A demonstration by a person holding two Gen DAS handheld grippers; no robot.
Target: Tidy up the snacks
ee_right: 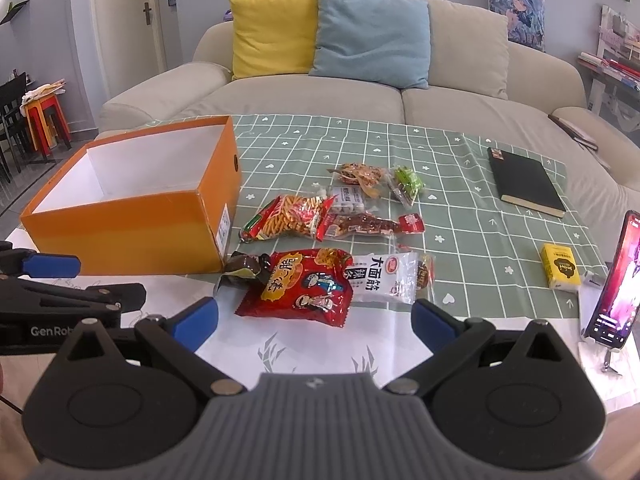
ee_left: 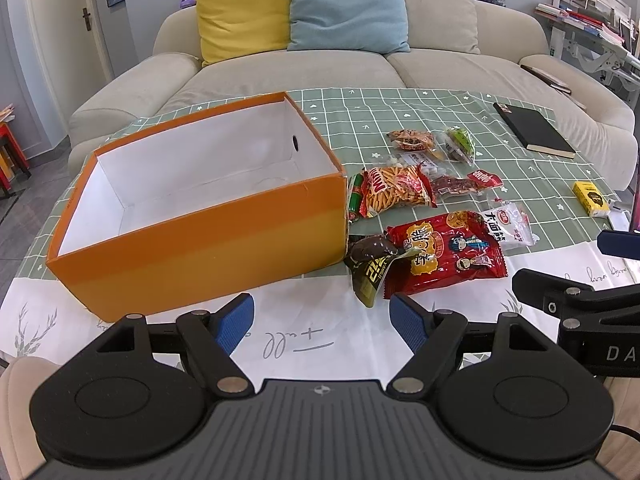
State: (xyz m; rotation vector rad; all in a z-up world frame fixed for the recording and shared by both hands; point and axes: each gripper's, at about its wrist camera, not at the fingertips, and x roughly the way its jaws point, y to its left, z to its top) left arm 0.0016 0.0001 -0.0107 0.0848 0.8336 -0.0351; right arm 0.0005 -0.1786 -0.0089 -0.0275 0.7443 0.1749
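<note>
An open orange box (ee_left: 200,236) (ee_right: 132,216) with a white, bare inside stands on the table's left. To its right lie several snack packets: a red bag (ee_left: 444,254) (ee_right: 304,286), a white packet (ee_left: 510,222) (ee_right: 386,278), a dark brown packet (ee_left: 372,258) (ee_right: 242,266), a bag of orange sticks (ee_left: 394,192) (ee_right: 290,218), a dark sausage pack (ee_left: 460,186) (ee_right: 368,226) and a green one (ee_left: 460,144) (ee_right: 408,182). My left gripper (ee_left: 322,322) is open, low over the near table edge. My right gripper (ee_right: 316,318) is open just short of the red bag.
A black notebook (ee_right: 524,182) lies at the back right. A small yellow box (ee_right: 560,272) and a propped-up phone (ee_right: 618,280) stand at the right edge. A beige sofa (ee_right: 360,92) with cushions runs behind the table. The right gripper's side (ee_left: 580,300) shows in the left wrist view.
</note>
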